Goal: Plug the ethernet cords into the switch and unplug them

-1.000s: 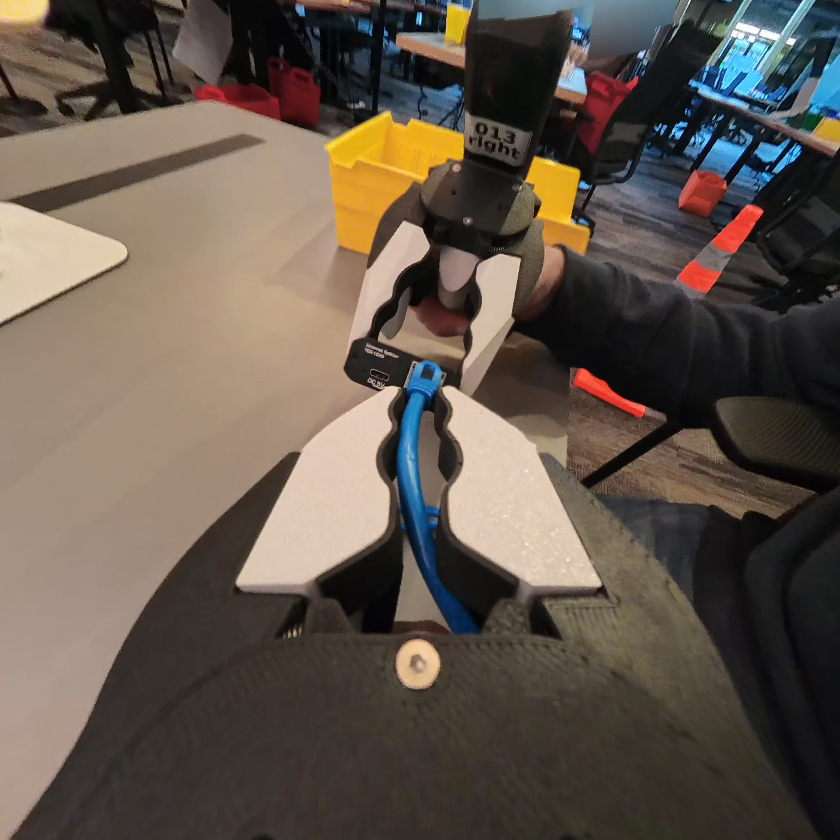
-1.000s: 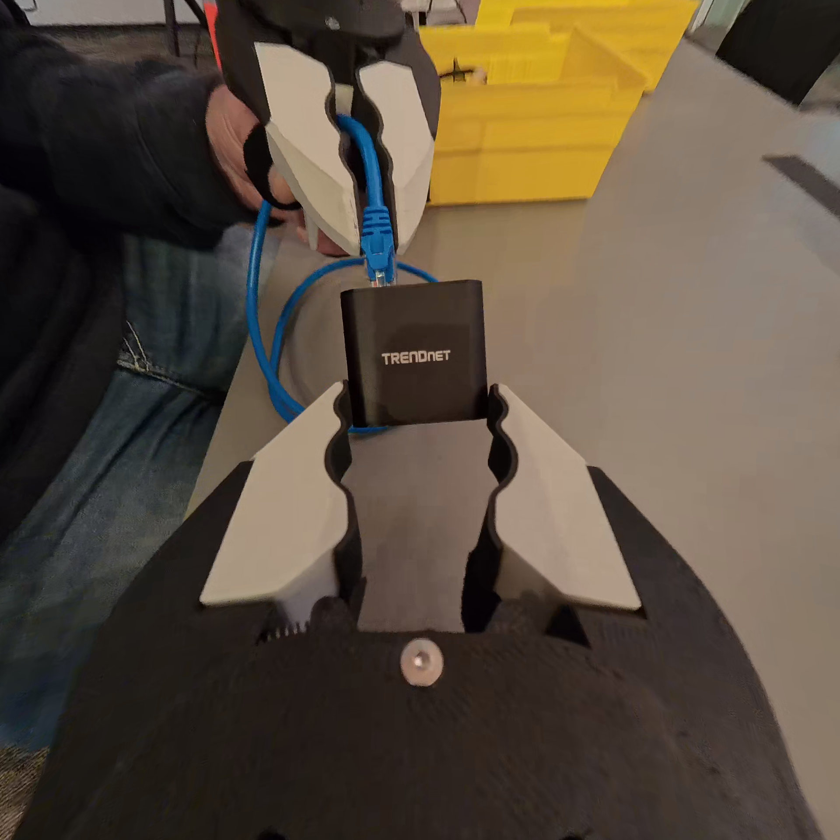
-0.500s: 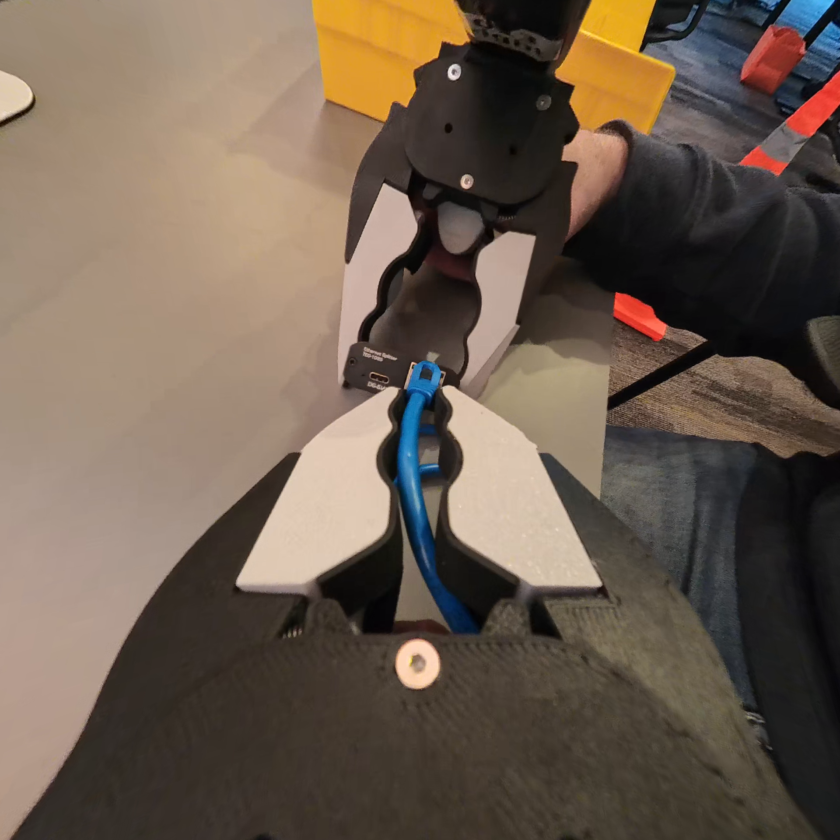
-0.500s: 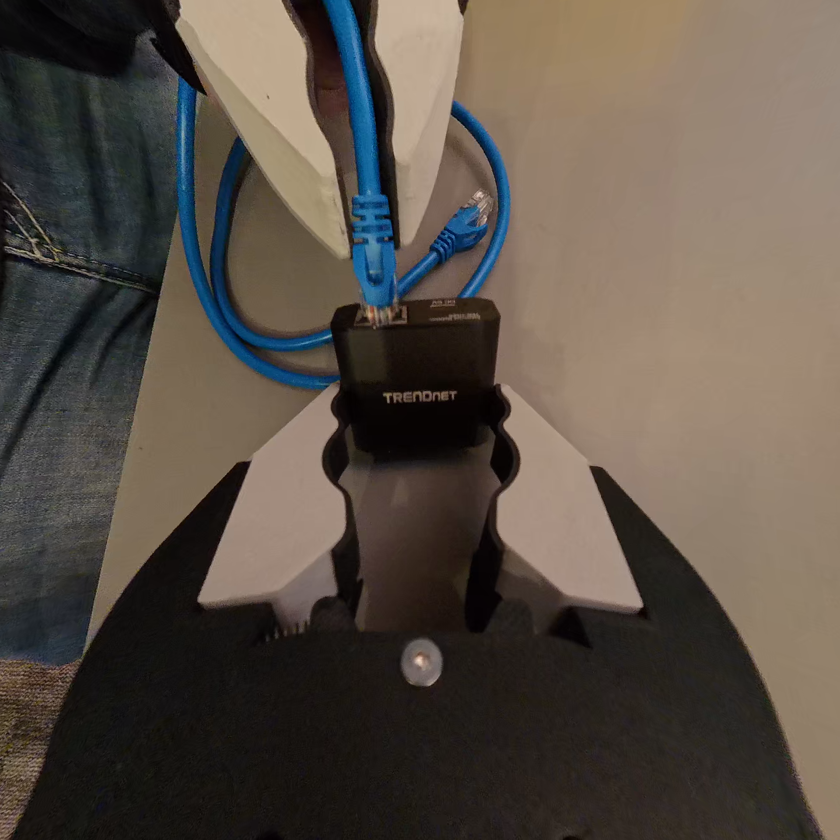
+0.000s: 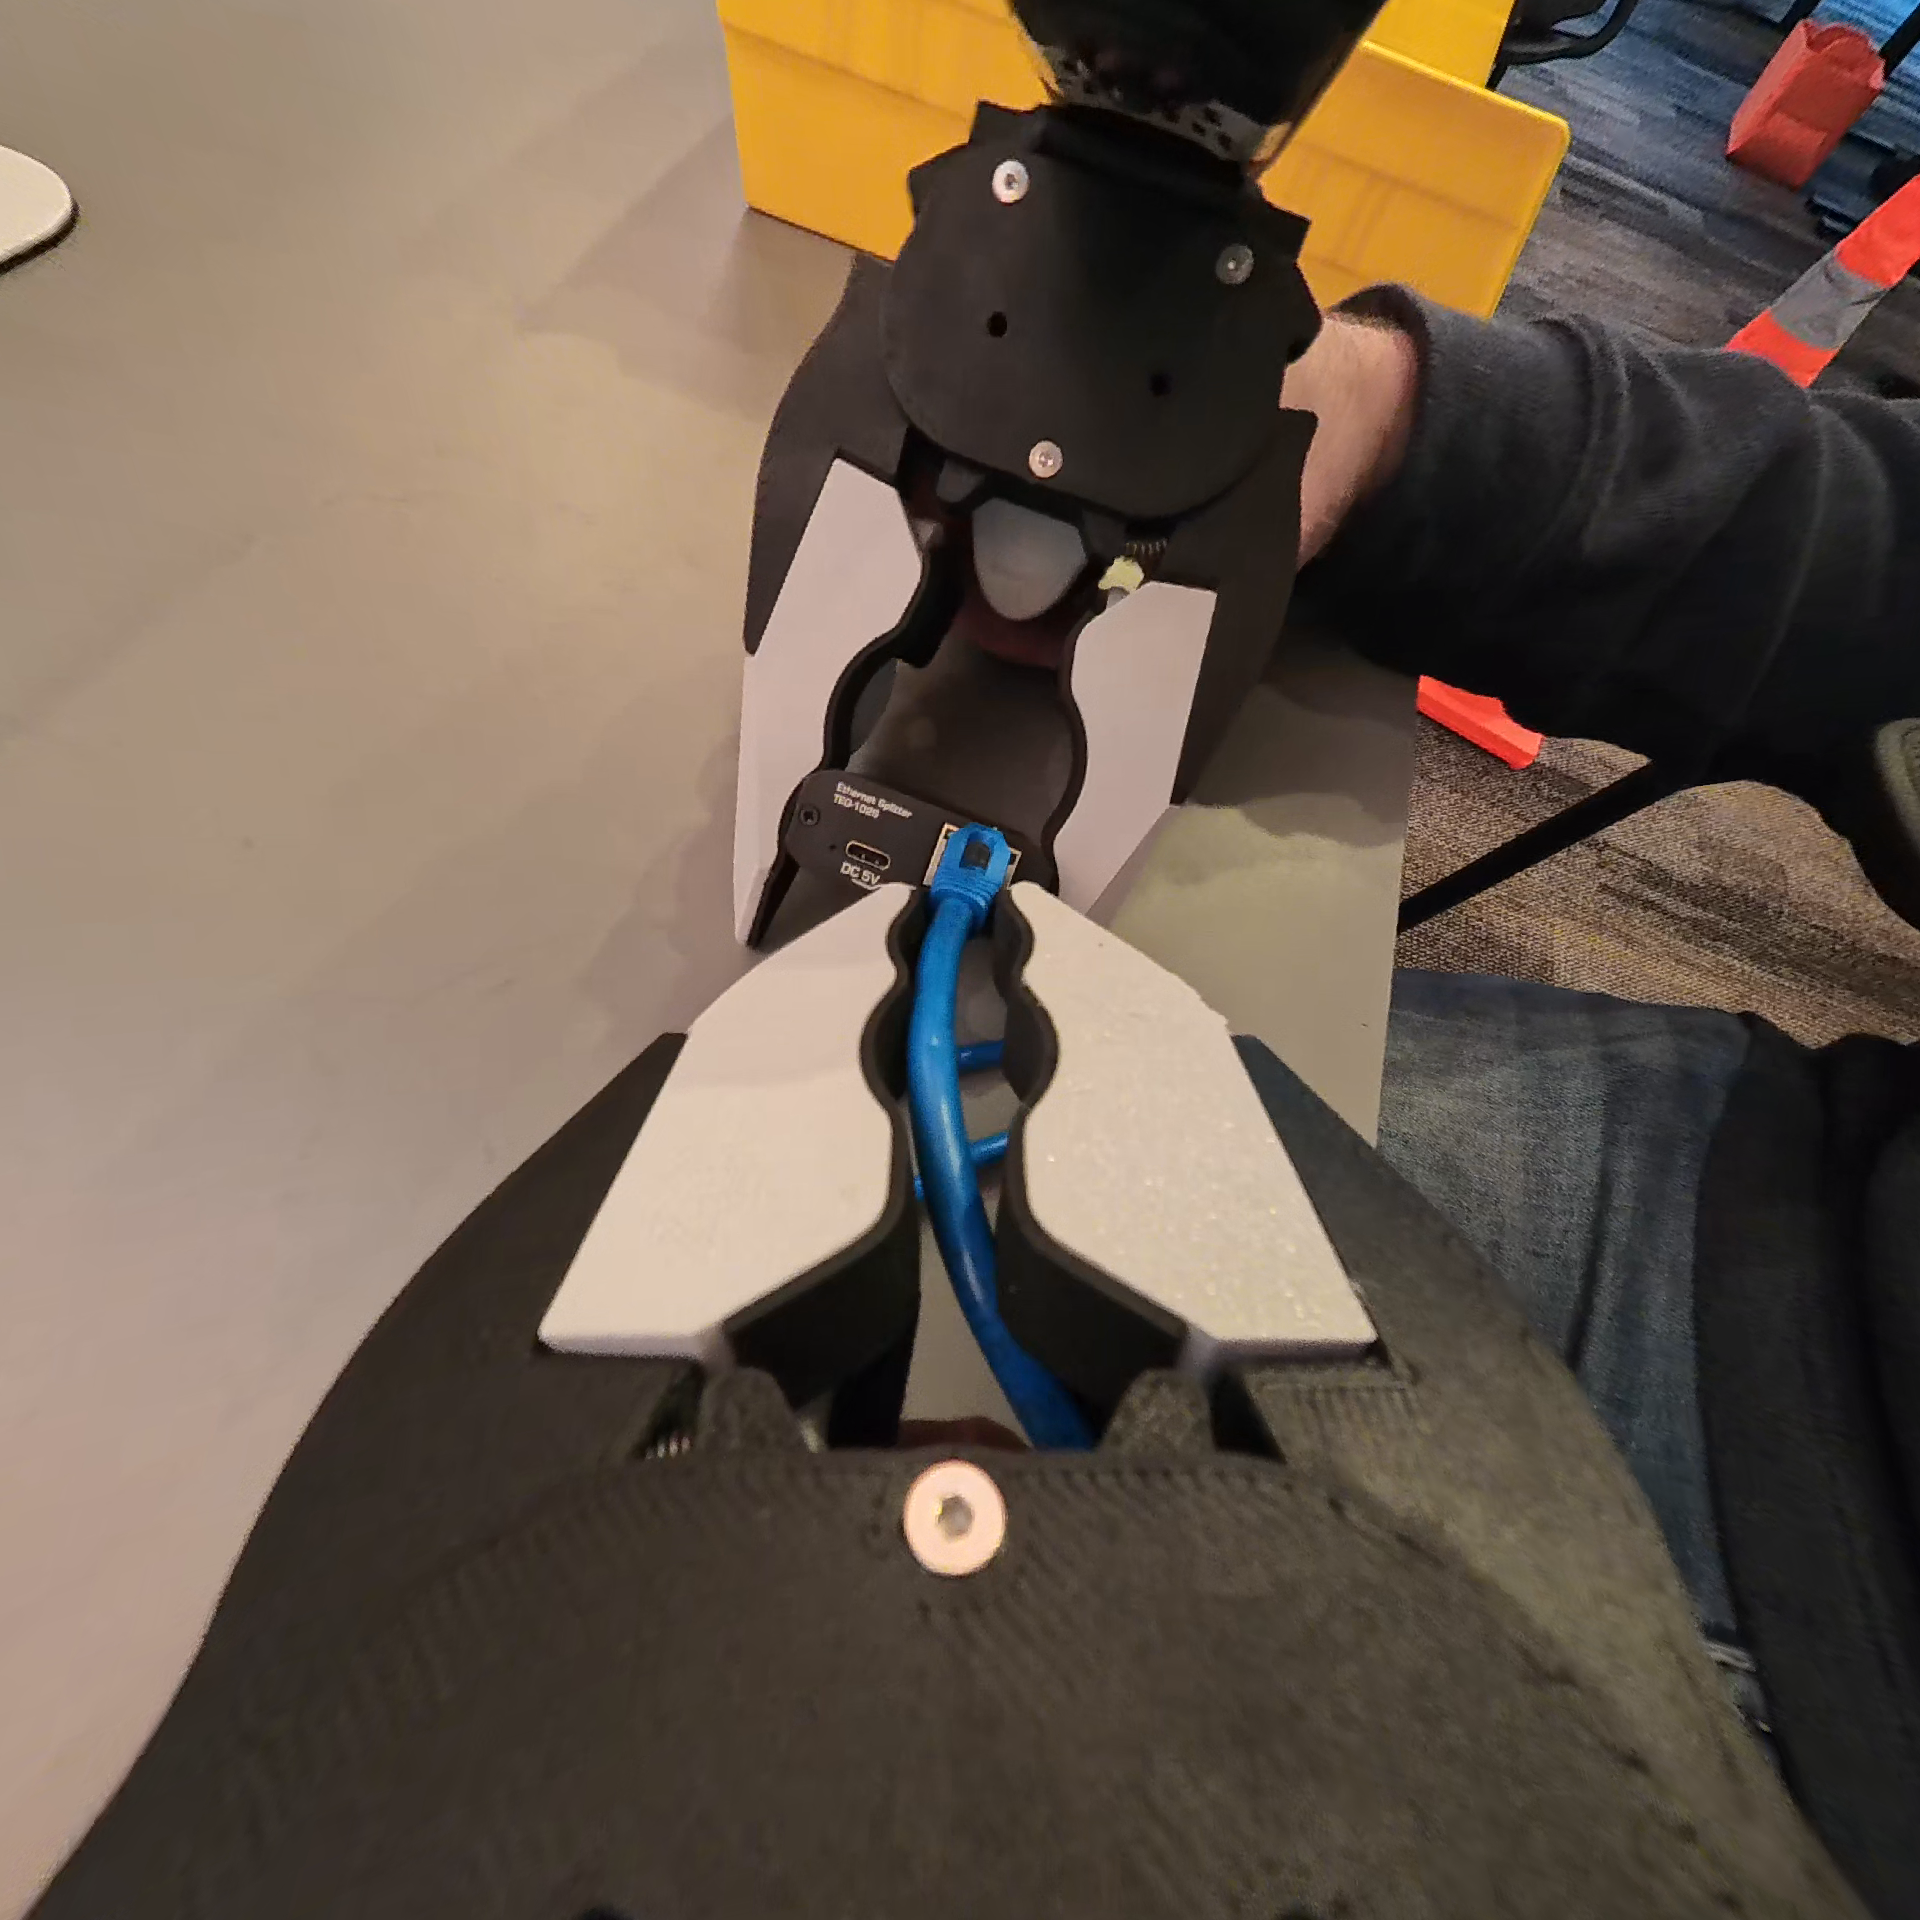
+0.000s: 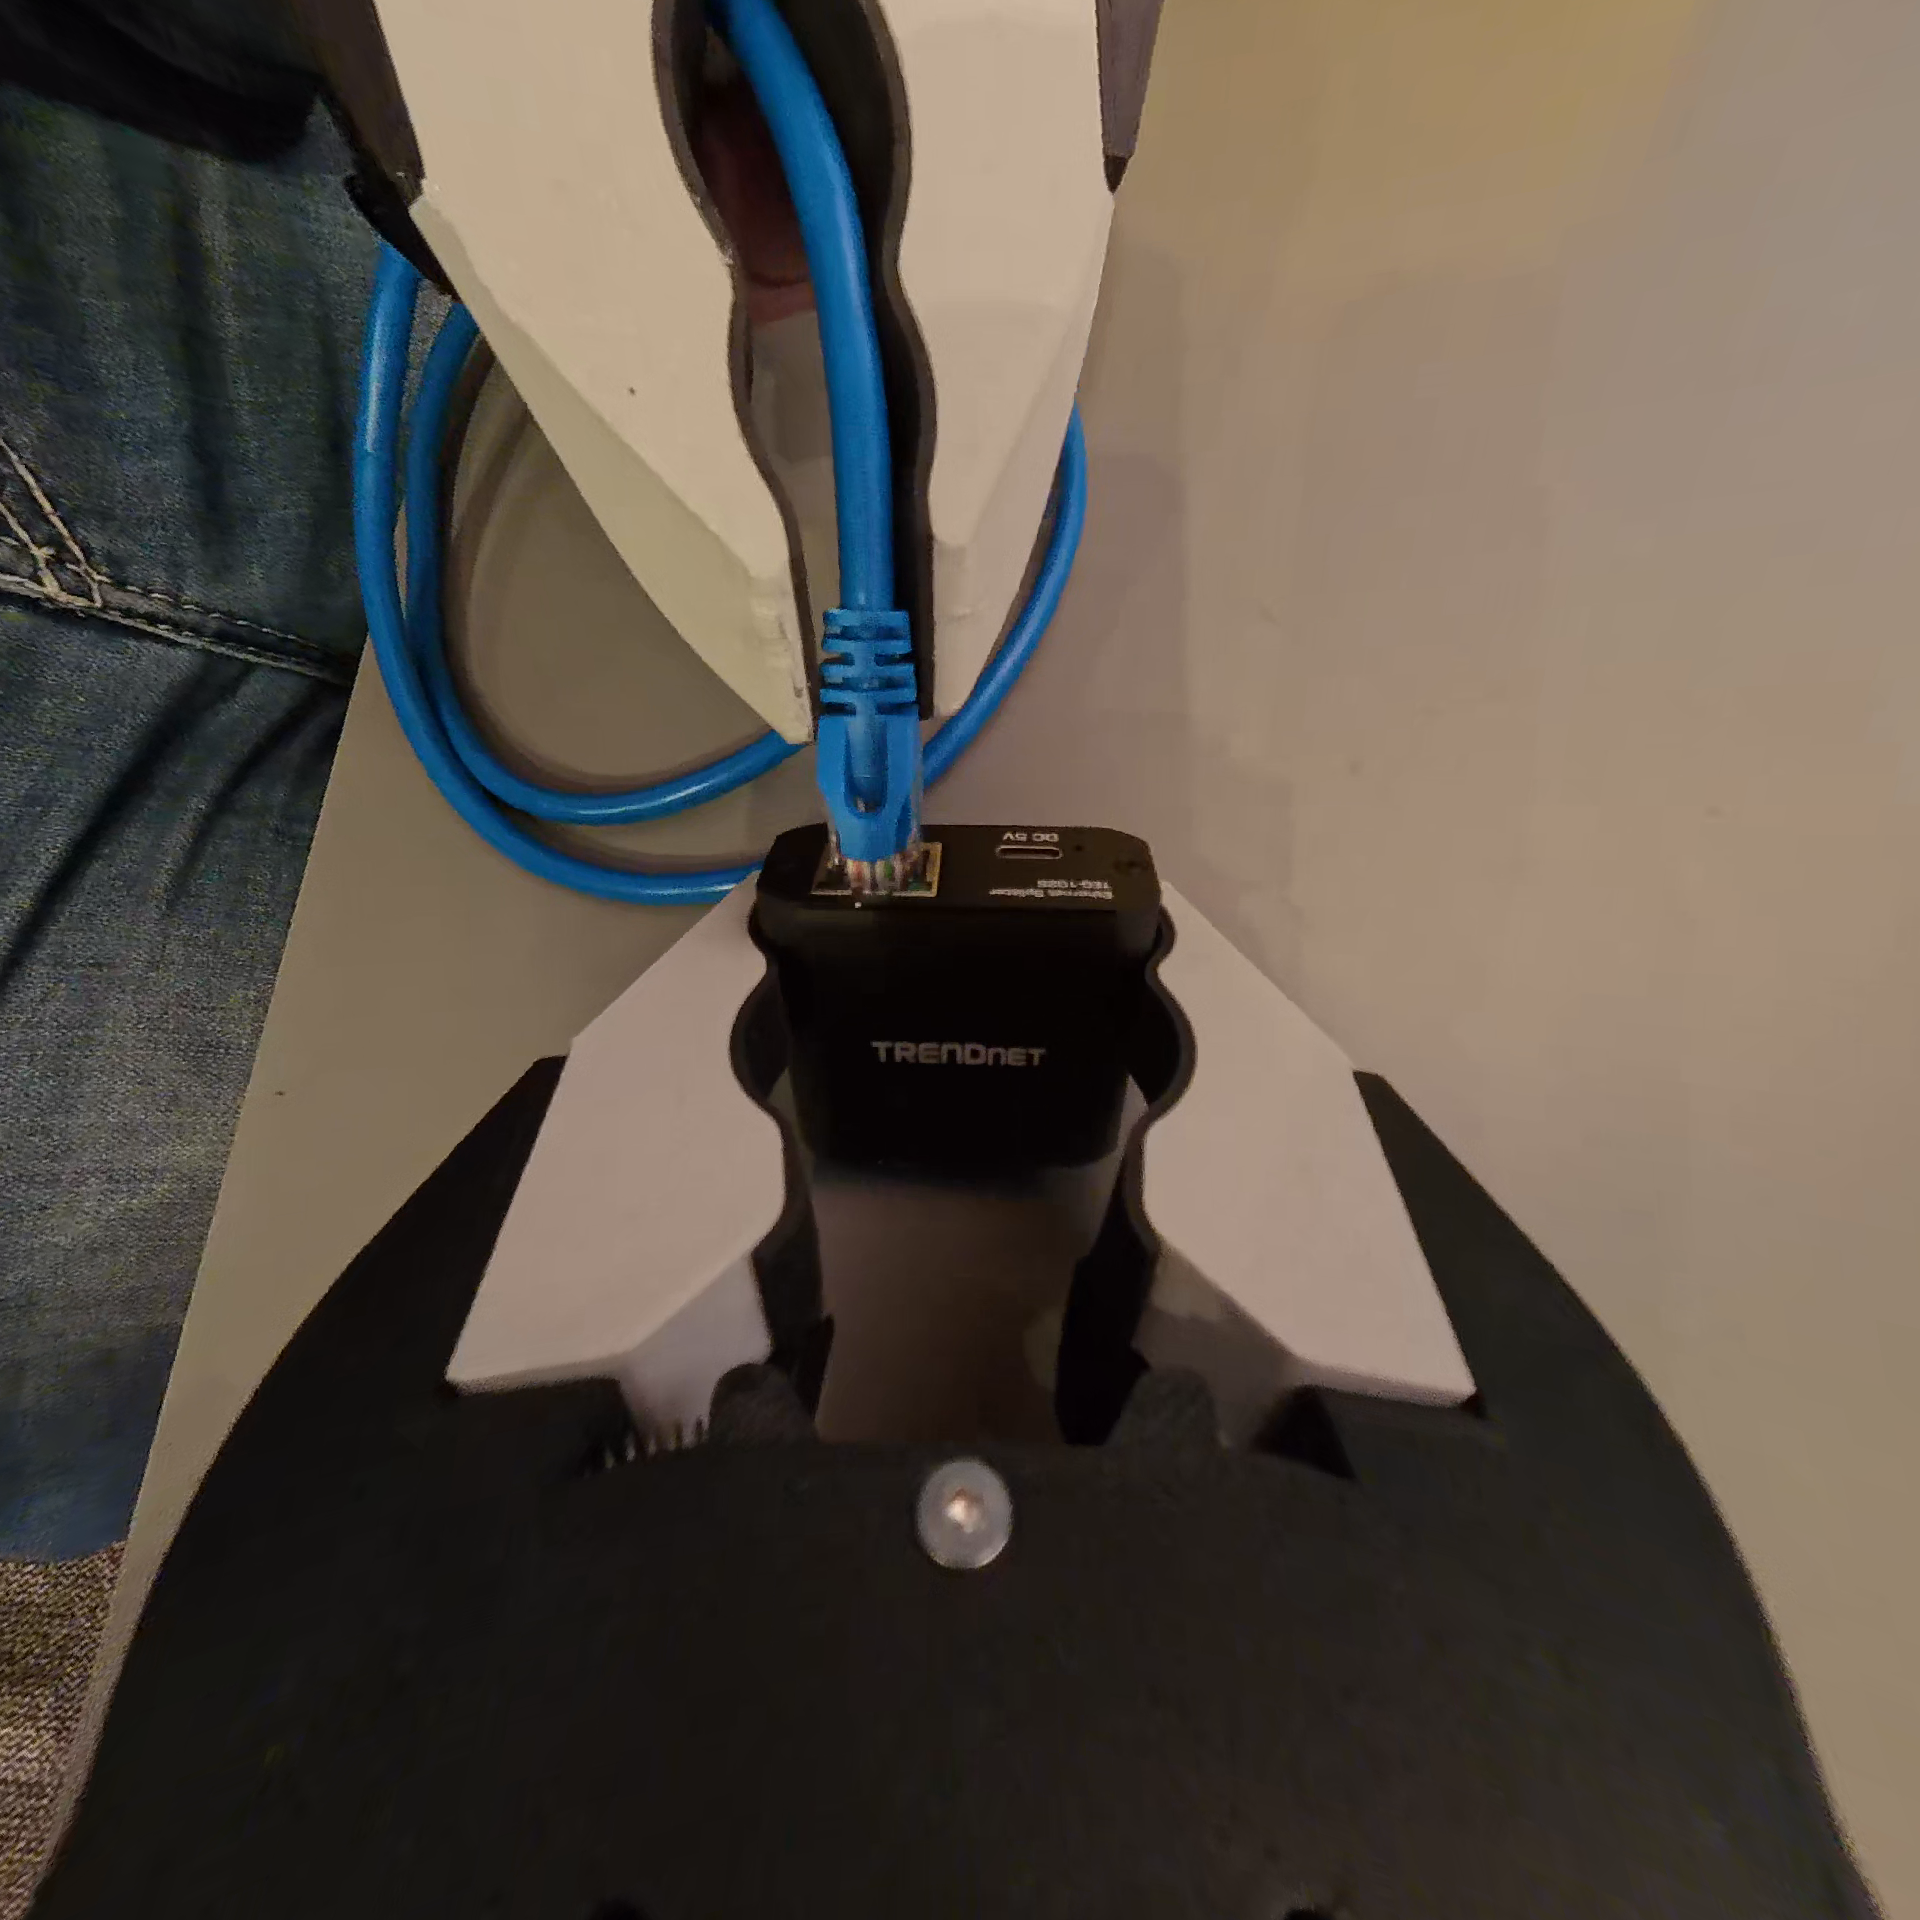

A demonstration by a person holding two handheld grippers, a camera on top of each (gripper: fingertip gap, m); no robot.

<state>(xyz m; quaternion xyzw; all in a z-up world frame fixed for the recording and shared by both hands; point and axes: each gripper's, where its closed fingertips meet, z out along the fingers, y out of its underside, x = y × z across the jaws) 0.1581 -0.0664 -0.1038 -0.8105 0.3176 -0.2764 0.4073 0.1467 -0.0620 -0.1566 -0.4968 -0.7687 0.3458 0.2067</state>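
Observation:
My left gripper [image 5: 961, 909] is shut on a blue ethernet cord [image 5: 940, 1101] just behind its plug [image 5: 966, 868]. The plug tip sits in the port of the small black switch [image 5: 862, 847]. My right gripper [image 6: 961, 930] is shut on the switch [image 6: 961, 1039] and holds it by its sides on the grey table [image 6: 1455, 623]. In the right wrist view the plug [image 6: 868, 748] enters the port [image 6: 878, 868] at the switch's left end, and the left gripper [image 6: 862, 665] shows above it. The right gripper [image 5: 914, 873] faces me in the left wrist view. The rest of the cord [image 6: 436, 665] lies coiled at the table edge.
Yellow bins [image 5: 831, 125] stand on the table behind the right gripper. The table edge [image 5: 1392, 935] runs close to the right of the switch, with a person's jeans-clad legs [image 5: 1558, 1195] beyond it. A dark sleeve [image 5: 1610, 499] reaches in from the right. A white pad [image 5: 26, 213] lies far left. Left tips to right tips: about 5 cm.
Both grippers tilted down toward the table and drew closer together. The plug, just short of the switch a second ago, now sits in its port. The switch sits deeper between my right fingers.

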